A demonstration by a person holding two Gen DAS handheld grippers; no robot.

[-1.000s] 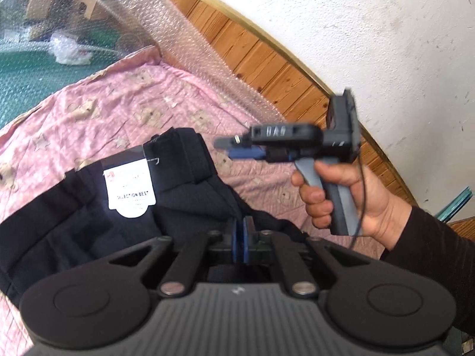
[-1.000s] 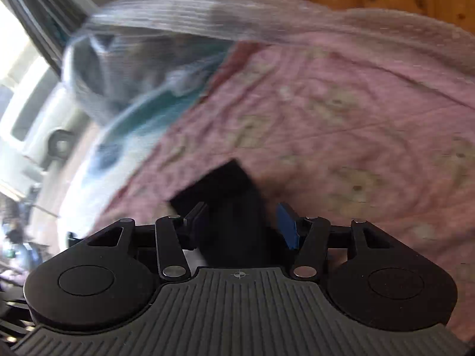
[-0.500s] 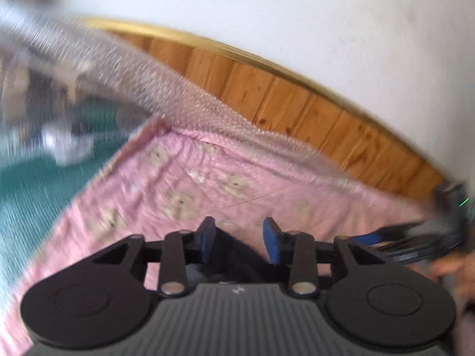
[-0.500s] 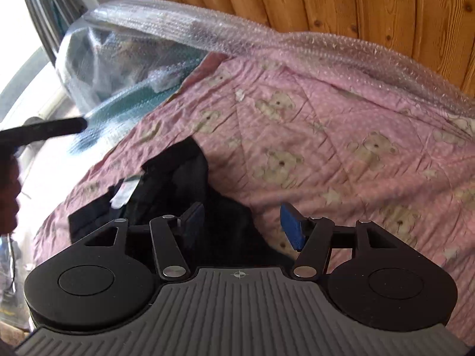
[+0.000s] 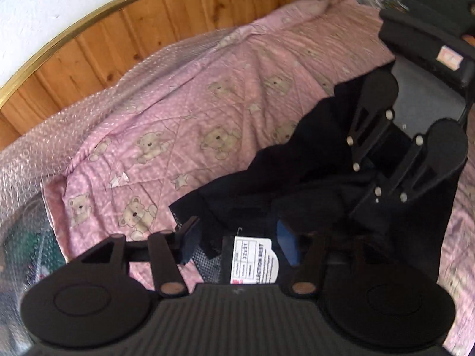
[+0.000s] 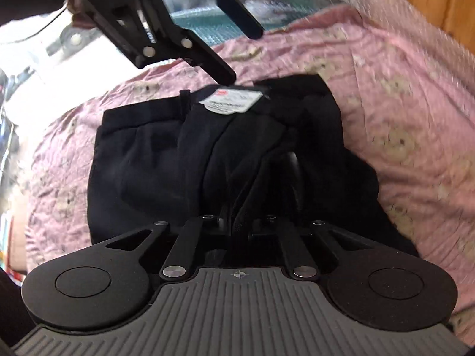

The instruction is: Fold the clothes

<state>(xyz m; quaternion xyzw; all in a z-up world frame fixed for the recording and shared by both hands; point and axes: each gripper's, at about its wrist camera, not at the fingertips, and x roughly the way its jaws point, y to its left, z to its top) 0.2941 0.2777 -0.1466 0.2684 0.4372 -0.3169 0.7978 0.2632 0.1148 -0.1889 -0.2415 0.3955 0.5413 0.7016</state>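
Black trousers [image 6: 154, 154] lie crumpled on a pink quilt, with a white paper tag [image 6: 231, 101] at the waistband. My right gripper [image 6: 232, 222] is shut on a bunched fold of the trousers near their middle, and the cloth pulls toward its tips. In the left wrist view the right gripper [image 5: 365, 204] points down into the trousers [image 5: 267, 178]. My left gripper [image 5: 237, 240] hovers over the waistband; its jaws are opening, with the tag [image 5: 252, 261] and the waistband edge between them, not pinched. From the right wrist view the left gripper [image 6: 242, 55] stands open just above the tag.
The pink bear-print quilt [image 5: 178, 124] covers the bed. Bubble wrap [image 5: 59, 136] lines its far edge, against a wooden panel wall [image 5: 118, 38] with a gold trim. A teal surface under plastic [image 6: 202, 26] lies beyond the quilt.
My left gripper was shut on cloth, let go, rolled and now stands open over the tag. My right gripper was open and has swung over the trousers and shut on a fold.
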